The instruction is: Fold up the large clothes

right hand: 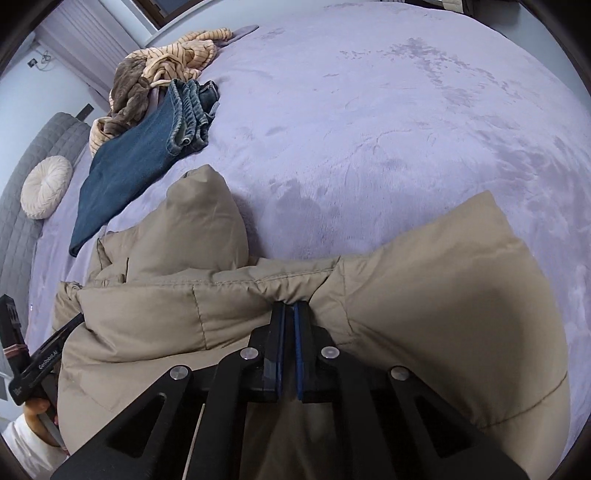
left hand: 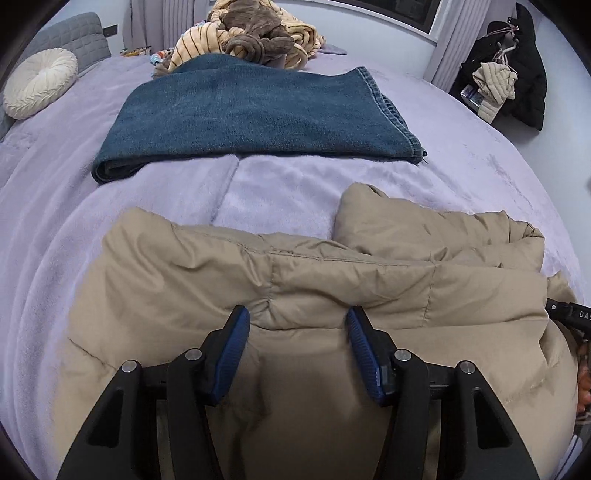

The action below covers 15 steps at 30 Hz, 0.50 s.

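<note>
One tan puffer jacket [left hand: 332, 280], lying bunched on the near part of the lavender bedspread [left hand: 295, 184], filling the near half of both views; two puffy corners are sticking up toward the far side.

Right gripper [right hand: 289, 308]: fingers pressed together, pinching a seam fold of the jacket, fabric puckering at the tips.

Left gripper [left hand: 297, 317]: fingers spread apart w/ blue pads [left hand: 236, 339] showing, hovering just over the jacket's near edge; contact w/ fabric can't be told. Nothing is sitting btwn the fingers.

Folded jeans [left hand: 255, 114]: lying flat on the bedspread, far of the jacket, apart from it; hem stack facing right in left-wrist view.

Heap of striped & brown clothes [left hand: 255, 33]: resting at far end of bed, touching the jeans' far edge.

Round cream cushion [left hand: 38, 83]: sitting far left, against a grey quilted headboard [left hand: 79, 37].

Dark coat pile [left hand: 517, 74]: hanging far right, off the bed.
</note>
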Tool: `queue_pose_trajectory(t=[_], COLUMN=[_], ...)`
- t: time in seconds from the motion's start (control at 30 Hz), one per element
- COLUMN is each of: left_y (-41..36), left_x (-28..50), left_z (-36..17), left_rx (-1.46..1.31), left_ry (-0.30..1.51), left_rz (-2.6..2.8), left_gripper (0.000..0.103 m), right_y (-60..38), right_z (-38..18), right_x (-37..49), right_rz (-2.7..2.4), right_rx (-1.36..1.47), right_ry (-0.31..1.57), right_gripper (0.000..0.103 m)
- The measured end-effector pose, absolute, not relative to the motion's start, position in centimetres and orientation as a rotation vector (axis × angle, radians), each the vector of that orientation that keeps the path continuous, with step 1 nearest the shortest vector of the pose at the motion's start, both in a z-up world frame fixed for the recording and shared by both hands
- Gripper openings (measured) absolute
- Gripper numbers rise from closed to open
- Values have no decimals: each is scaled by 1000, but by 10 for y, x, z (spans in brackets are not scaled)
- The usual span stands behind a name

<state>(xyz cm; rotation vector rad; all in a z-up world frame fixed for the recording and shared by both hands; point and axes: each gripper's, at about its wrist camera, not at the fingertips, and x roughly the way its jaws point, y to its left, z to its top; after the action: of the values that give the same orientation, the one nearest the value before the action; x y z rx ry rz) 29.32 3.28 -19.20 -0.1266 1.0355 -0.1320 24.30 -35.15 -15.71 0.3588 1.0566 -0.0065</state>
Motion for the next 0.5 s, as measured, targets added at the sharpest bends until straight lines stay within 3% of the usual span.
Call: queue_pose_trajectory(t=[0.17, 0.5], left_y=[84, 111], left_x=[303, 320], left_z=[-194, -218], left_rx=[-120, -214], left_ry=[1021, 1072], left_rz=[4, 54], left_gripper=[58, 58], right_y=[-381, -426], right_z=[-138, -167], right_x=[220, 221], right_rz=[-132, -282], right_rx=[267, 359], right_ry=[1028, 1051], right_gripper=[3, 5])
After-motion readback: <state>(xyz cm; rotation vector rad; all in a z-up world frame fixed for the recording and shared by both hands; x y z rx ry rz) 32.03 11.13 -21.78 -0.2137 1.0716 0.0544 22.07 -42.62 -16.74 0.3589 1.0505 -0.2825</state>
